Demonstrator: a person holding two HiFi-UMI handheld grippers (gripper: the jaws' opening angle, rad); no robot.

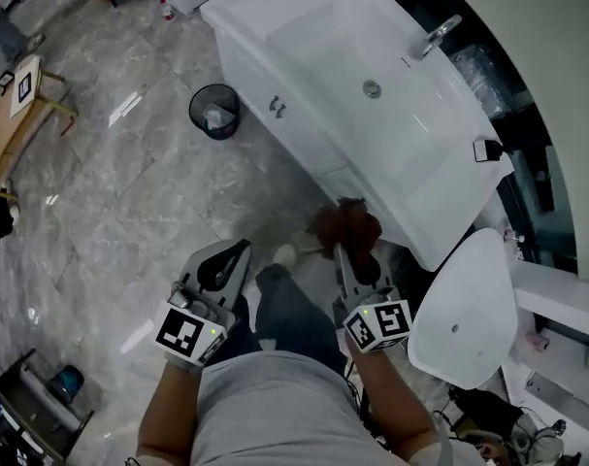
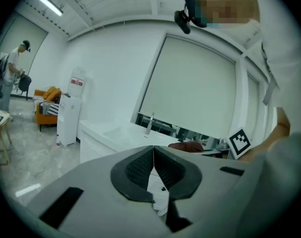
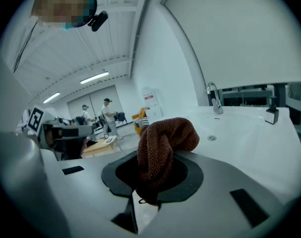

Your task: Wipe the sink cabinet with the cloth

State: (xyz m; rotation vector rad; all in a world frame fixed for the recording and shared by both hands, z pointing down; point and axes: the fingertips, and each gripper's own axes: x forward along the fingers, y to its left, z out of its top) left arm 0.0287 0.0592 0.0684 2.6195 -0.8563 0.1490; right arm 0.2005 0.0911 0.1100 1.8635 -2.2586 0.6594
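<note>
Currently the right tongs (image 1: 344, 260) clamp the bunched brown cloth (image 3: 162, 145) by the sink cabinet's (image 1: 260, 81) near end; the left tongs (image 2: 153, 152) are closed, empty. Pressed against the panel, the loosely wadded cloth could slip free.

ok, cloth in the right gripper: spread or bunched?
Bunched. The brown cloth is a wadded lump clamped in the right gripper, nothing spread flat.
</note>
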